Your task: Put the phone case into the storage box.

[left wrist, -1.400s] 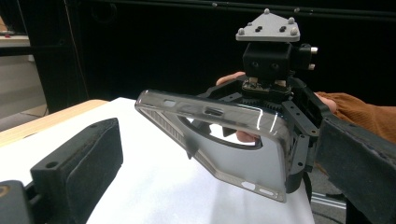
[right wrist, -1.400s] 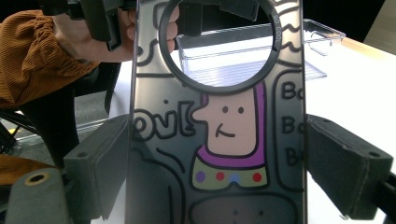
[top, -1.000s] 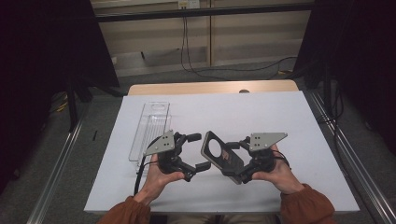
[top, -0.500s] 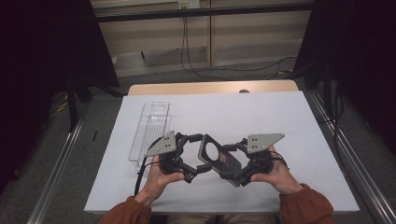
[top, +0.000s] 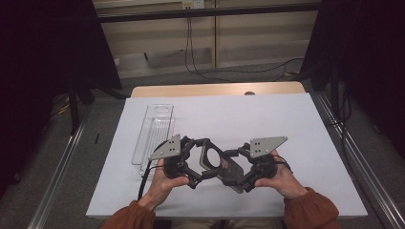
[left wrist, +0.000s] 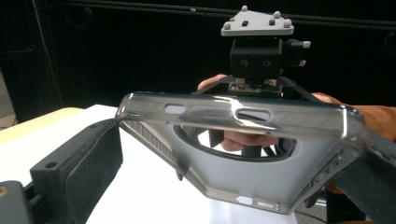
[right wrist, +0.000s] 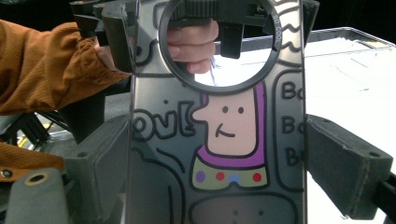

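Phone case (top: 219, 164), a smoky translucent shell with a large ring cut through its back, held above the white worktop (top: 296, 124) between our two grippers. In the high view we see the left gripper (top: 193, 160) meet the case at its ring end and the right gripper (top: 239, 174) at the opposite end, each tool topped by a flat grey three-cornered plate. In the right gripper view the case (right wrist: 219, 140) stands lengthwise between the padded black jaws, both pads lying against its long edges, so we read these jaws as set wide and closed on the case; the back carries a cartoon figure in peach, purple and olive with thick black outlines and lettering, and the black ring sits near the far end. In the left gripper view the glossy, rounded side wall of the case (left wrist: 243, 116) runs across the frame, pierced by slim oval button slots; one matte, foam-faced jaw stands apart at lower left and the other lies against the case's corner at right, so we cannot tell whether these jaws clamp it. A clear, ribbed, oblong plastic tray (top: 155, 131) lies on the worktop to the left, well apart from the case. Rust-coloured knitted sleeves (top: 310, 212) cover both forearms.
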Available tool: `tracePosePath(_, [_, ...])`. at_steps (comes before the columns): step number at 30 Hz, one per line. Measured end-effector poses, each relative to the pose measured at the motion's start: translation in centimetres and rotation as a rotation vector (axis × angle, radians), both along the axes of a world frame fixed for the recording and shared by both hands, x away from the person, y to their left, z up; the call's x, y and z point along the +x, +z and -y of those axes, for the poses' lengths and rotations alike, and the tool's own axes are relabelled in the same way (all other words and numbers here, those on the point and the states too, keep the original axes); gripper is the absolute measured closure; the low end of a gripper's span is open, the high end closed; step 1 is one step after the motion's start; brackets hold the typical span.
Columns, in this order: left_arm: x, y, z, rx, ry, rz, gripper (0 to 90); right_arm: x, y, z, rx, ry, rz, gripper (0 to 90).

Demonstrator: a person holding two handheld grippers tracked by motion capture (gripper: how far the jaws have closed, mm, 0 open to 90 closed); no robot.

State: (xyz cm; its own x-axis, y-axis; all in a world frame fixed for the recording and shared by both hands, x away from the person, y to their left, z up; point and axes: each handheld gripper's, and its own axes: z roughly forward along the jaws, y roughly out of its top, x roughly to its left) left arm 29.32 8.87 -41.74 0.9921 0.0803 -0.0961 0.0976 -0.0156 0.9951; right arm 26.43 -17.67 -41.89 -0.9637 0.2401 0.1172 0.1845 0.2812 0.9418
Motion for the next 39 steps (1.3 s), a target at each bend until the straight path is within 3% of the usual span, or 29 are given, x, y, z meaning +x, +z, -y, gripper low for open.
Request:
tracePosePath(12, [-0.25, 0.14, 0.18, 0.001, -0.018, -0.017, 0.9, -0.07, 0.0, -0.15, 0.005, 0.018, -0.005, 12.1])
tracePosePath(26, [-0.14, 0.22, 0.18, 0.006, -0.042, 0.0, 7.5, -0.04, 0.06, 0.04, 0.005, 0.02, 0.0, 12.1])
tracePosePath(39, [-0.29, 0.41, 0.33, 0.018, -0.027, 0.002, 9.6, 0.04, 0.09, 0.17, 0.0, 0.022, 0.015, 12.1])
